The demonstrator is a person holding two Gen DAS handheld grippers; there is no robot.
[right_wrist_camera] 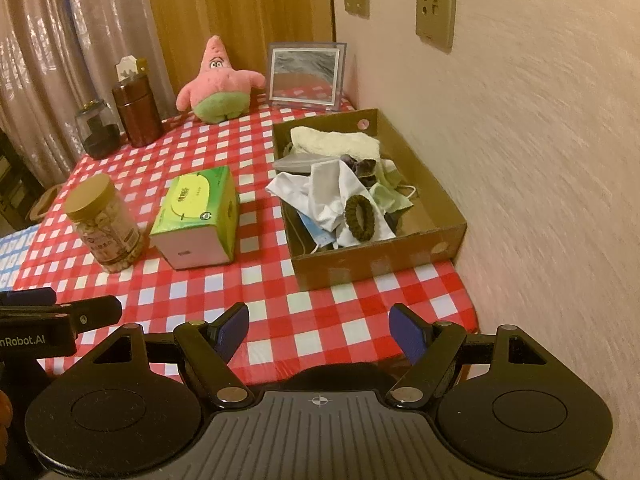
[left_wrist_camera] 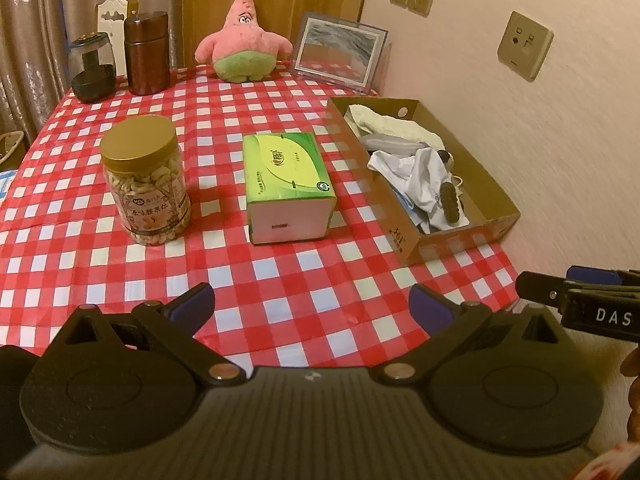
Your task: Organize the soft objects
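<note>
A cardboard box (left_wrist_camera: 496, 196) (right_wrist_camera: 424, 152) stands on the checked table by the wall. It holds a cream towel (left_wrist_camera: 394, 122) (right_wrist_camera: 334, 140), white cloth (left_wrist_camera: 420, 178) (right_wrist_camera: 320, 192), a dark hair scrunchie (left_wrist_camera: 450, 202) (right_wrist_camera: 360, 215) and face masks (right_wrist_camera: 316, 226). A pink starfish plush (left_wrist_camera: 243, 42) (right_wrist_camera: 218, 84) sits at the table's far edge, outside the box. My left gripper (left_wrist_camera: 312, 308) is open and empty above the near table edge. My right gripper (right_wrist_camera: 319, 330) is open and empty, near the box's front; it shows at the right in the left wrist view.
A green tissue box (left_wrist_camera: 288, 184) (right_wrist_camera: 198, 216) and a nut jar (left_wrist_camera: 144, 180) (right_wrist_camera: 104, 224) stand mid-table. A brown canister (left_wrist_camera: 146, 52) (right_wrist_camera: 138, 114), a dark glass jar (left_wrist_camera: 92, 68) (right_wrist_camera: 96, 128) and a picture frame (left_wrist_camera: 340, 52) (right_wrist_camera: 306, 76) line the back. The wall (right_wrist_camera: 540, 160) is at the right.
</note>
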